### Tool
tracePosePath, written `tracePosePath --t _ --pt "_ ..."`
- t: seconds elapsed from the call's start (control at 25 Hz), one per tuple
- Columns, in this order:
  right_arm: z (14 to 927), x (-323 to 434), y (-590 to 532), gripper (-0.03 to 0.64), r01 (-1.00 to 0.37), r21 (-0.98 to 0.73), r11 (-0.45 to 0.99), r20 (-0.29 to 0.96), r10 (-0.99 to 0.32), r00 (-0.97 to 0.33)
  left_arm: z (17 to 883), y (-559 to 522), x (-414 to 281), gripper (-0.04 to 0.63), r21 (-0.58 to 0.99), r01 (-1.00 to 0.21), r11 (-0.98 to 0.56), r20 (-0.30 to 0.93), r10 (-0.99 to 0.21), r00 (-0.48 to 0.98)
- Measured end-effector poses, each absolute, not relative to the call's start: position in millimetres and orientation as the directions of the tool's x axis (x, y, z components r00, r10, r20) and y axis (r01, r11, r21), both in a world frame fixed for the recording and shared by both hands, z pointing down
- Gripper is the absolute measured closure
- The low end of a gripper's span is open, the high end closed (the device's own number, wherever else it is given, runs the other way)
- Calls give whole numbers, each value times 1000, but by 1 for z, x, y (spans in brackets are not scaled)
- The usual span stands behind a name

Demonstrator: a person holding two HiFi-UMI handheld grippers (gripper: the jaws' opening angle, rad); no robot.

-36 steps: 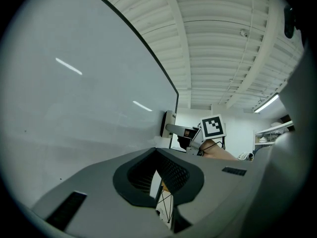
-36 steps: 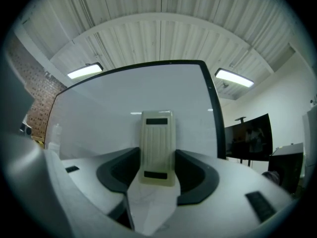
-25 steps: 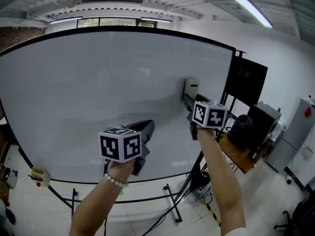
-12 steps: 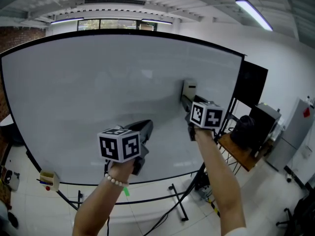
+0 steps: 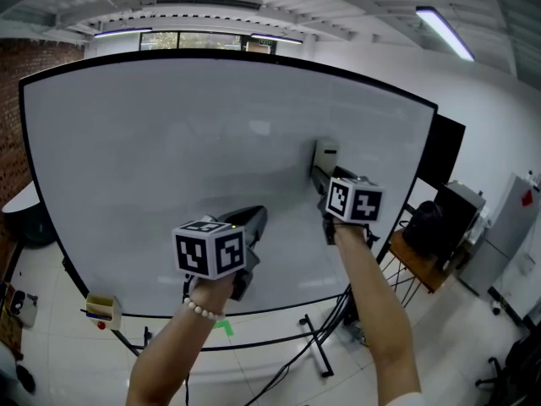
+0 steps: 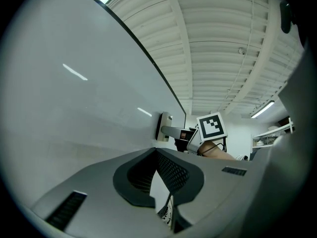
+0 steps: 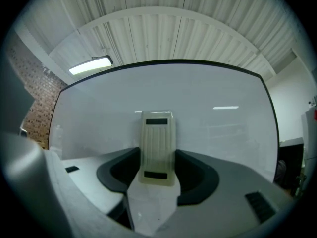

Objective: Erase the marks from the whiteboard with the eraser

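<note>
1 eraser point(image 7: 157, 148) clamped in right fingers point(image 7: 119, 175), against whiteboard point(image 7: 213, 128) (left fingers point(image 6: 133, 182) closed, empty).

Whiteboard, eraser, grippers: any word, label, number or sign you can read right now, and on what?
No text reads clearly in any view.
Eraser: two dark patches on its back, print not legible.
Left marker cube and right marker cube: square patterns only, no letters.
Whiteboard: no writing visible.
Red sign on the grey cabinet: too small to read.

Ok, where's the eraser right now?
In the head view, right of centre: the eraser is clamped in the right gripper, pressed against the whiteboard's right half.
</note>
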State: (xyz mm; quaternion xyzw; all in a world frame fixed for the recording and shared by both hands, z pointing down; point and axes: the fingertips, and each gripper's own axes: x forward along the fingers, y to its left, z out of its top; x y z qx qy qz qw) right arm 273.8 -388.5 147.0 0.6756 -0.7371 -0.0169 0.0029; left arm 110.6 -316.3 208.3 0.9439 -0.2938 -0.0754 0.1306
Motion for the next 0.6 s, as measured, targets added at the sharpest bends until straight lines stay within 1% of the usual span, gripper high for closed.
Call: tracePosePath --t 0.4,0.6 --pt "149 185 -389 367 -997 23 76 -8 -997 -77 221 -308 14 606 311 -547 -778 -46 -587 809" --pt "150 157 -387 367 -995 24 93 -14 -996 -93 221 -312 -21 606 283 -601 -748 -35 -634 773"
